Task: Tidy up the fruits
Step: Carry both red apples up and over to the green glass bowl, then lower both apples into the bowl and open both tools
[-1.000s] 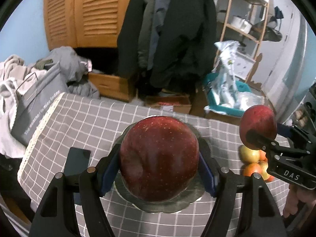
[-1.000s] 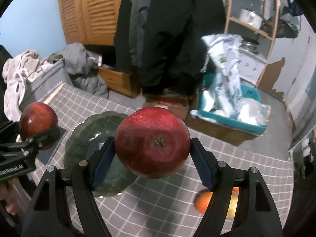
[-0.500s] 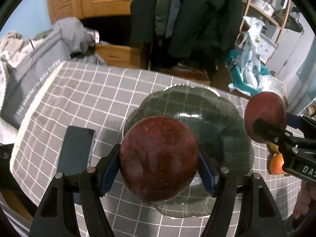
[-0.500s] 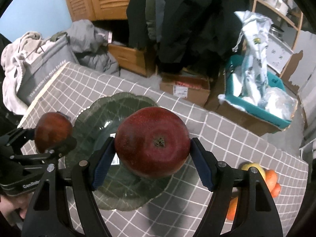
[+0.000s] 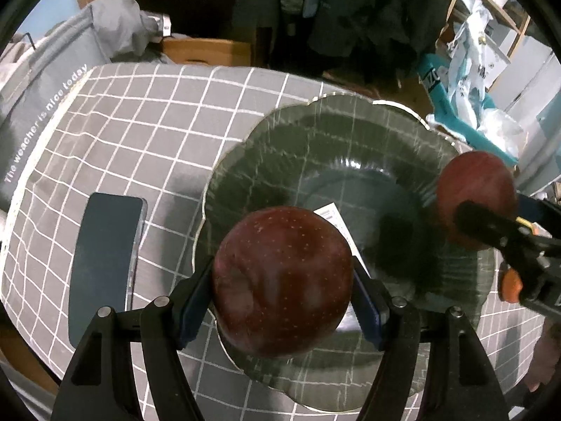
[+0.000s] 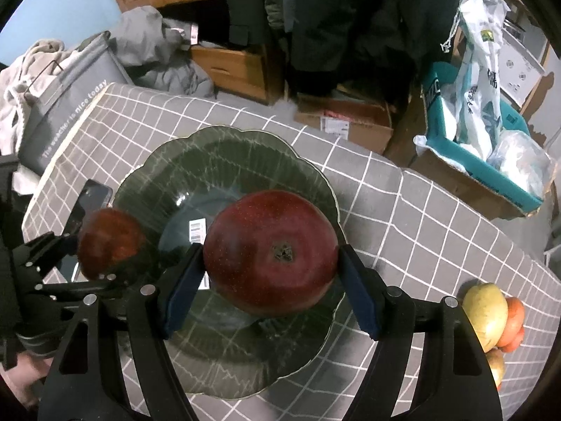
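Over green plate (image 6: 245,147) | left gripper (image 5: 282,294) clamps dark apple (image 5: 282,277) | right gripper (image 6: 270,284) clamps red apple (image 6: 270,252)

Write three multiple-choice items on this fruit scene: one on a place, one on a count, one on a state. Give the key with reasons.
1. Where does the phone lie?
A. On the tablecloth beside the green plate
B. On the plate
C. Under the pile of loose fruit

2. How many red apples are held in the hand-held grippers?
A. None
B. One
C. Two

3. What lies on the green plate?
A. Three oranges
B. Only a barcode sticker
C. A yellow apple

Key:
1 A: the phone rests on the checked tablecloth, off the plate's rim.
2 C: the left hand-held gripper clamps one red apple, and the right hand-held gripper clamps another red apple.
3 B: only the sticker lies in the dish; the loose fruit sits apart on the cloth.
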Demonstrator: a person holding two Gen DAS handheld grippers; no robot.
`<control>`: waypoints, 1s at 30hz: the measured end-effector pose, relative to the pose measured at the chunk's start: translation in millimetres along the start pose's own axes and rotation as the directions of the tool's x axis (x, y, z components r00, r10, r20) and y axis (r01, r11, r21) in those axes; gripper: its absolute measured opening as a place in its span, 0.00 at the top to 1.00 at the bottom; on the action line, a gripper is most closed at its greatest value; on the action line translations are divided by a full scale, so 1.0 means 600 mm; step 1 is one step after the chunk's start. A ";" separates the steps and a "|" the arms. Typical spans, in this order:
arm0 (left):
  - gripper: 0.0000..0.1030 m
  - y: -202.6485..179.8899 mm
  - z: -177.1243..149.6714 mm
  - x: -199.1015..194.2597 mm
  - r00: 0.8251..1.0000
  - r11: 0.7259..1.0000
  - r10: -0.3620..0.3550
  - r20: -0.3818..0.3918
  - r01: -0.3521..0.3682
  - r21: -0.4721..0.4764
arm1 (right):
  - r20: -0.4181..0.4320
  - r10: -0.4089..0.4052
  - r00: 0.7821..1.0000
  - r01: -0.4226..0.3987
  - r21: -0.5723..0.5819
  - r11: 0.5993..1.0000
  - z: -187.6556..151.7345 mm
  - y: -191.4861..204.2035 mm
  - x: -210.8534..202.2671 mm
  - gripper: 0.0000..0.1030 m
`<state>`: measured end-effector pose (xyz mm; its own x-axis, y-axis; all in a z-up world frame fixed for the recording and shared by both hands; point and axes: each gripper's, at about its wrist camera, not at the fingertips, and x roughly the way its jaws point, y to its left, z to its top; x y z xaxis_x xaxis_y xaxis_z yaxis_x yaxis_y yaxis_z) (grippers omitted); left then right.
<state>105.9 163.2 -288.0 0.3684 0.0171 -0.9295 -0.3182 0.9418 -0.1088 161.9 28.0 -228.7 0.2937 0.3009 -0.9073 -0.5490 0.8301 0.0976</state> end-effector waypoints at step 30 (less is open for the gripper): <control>0.16 0.025 0.001 -0.055 0.999 1.000 0.026 0.043 -0.026 -0.014 | -0.031 0.021 0.999 -0.021 0.016 1.000 0.009 0.004 0.022 0.26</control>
<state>89.4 177.0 -258.8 0.3972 0.0563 -0.9160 -0.3394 0.9364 -0.0896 168.4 36.3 -238.2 0.2573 0.3036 -0.9174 -0.5422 0.8312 0.1230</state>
